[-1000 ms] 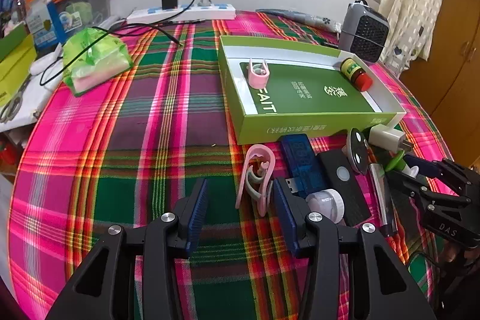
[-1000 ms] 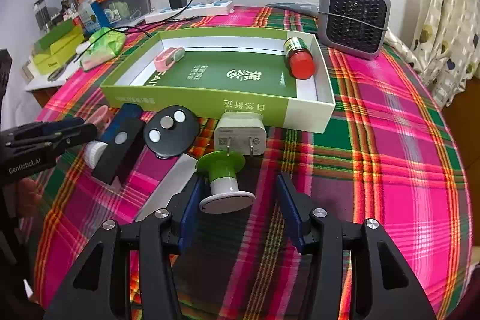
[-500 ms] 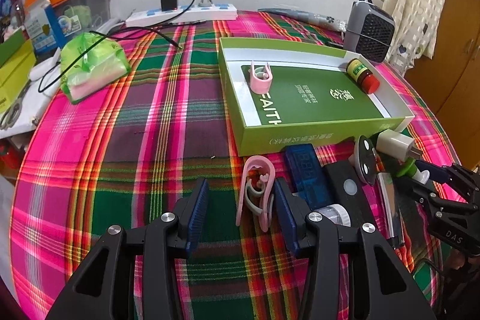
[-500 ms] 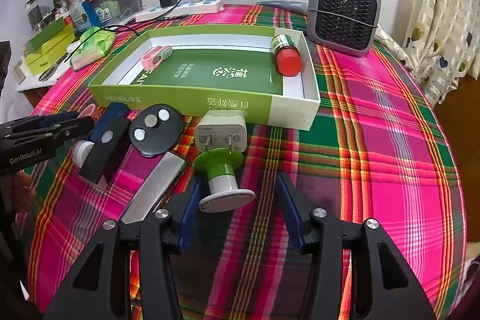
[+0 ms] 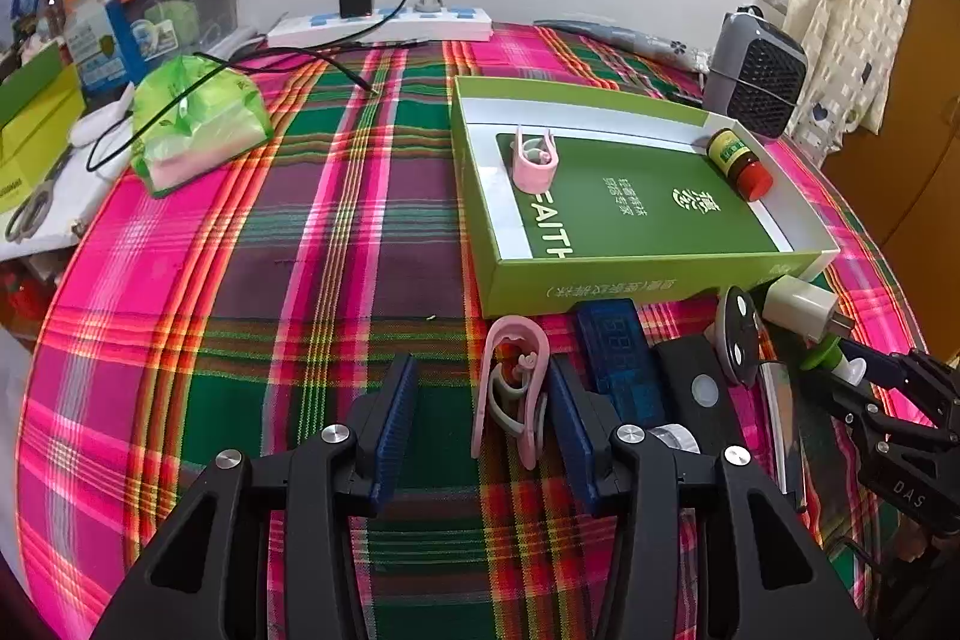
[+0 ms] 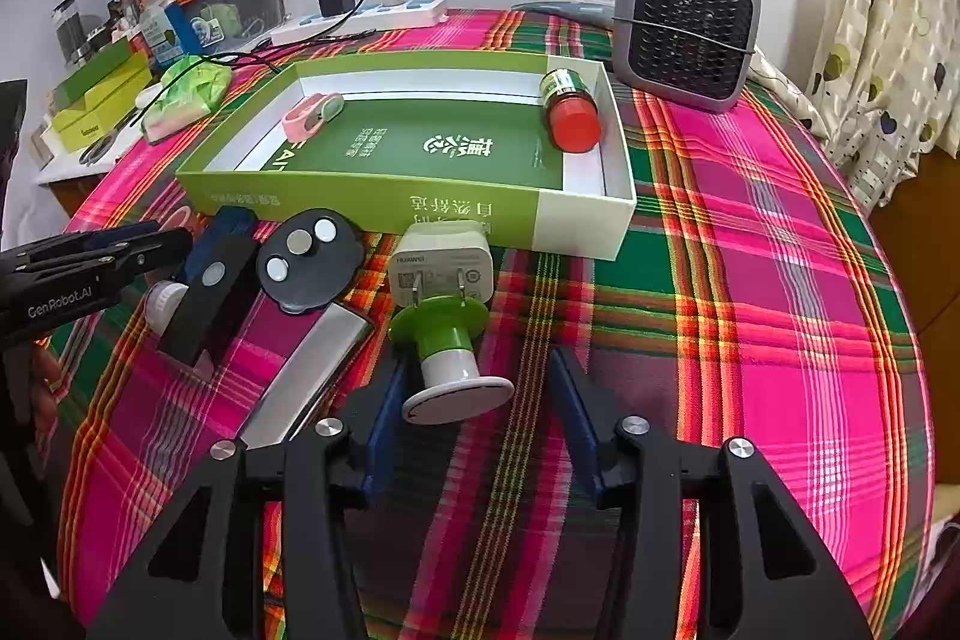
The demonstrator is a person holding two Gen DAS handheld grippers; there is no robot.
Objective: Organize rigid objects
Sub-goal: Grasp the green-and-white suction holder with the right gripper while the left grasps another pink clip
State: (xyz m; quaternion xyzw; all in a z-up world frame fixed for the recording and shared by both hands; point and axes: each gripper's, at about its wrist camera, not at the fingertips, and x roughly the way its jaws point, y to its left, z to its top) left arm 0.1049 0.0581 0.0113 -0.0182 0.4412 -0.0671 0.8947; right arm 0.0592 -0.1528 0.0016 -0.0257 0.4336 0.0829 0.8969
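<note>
1. Lying on the plaid tablecloth (image 5: 336, 244) at the left end of the row – pink clip (image 5: 511, 388), long axis running away from the camera, rounded end toward the green box (image 5: 600, 280).
2. Hovering low over that clip – left gripper (image 5: 480, 418), jaws spread wide and holding nothing; clip sitting off-centre in the gap, close against the right finger (image 5: 570, 430), possibly touching it.
3. Resting further right in the row – blue USB tester (image 5: 618, 358), black remote (image 6: 210, 292), round key fob (image 6: 309, 259), silver bar (image 6: 306, 376), white charger (image 6: 441, 268).
4. Lying on its side at the right end – green-and-white spool (image 6: 447, 358), axis pointing roughly along the fingers, white flange nearest, green flange touching the charger's prongs.
5. Straddling that spool – right gripper (image 6: 474, 418), jaws wide, gripping nothing; spool nearer the left finger.
6. Already sitting inside the box – second pink clip (image 5: 533, 160) and red-capped bottle (image 6: 570, 112).
7. Judging the next closure: each arm already lined up on its own piece, each needing a small sideways shift to centre the grip.
</note>
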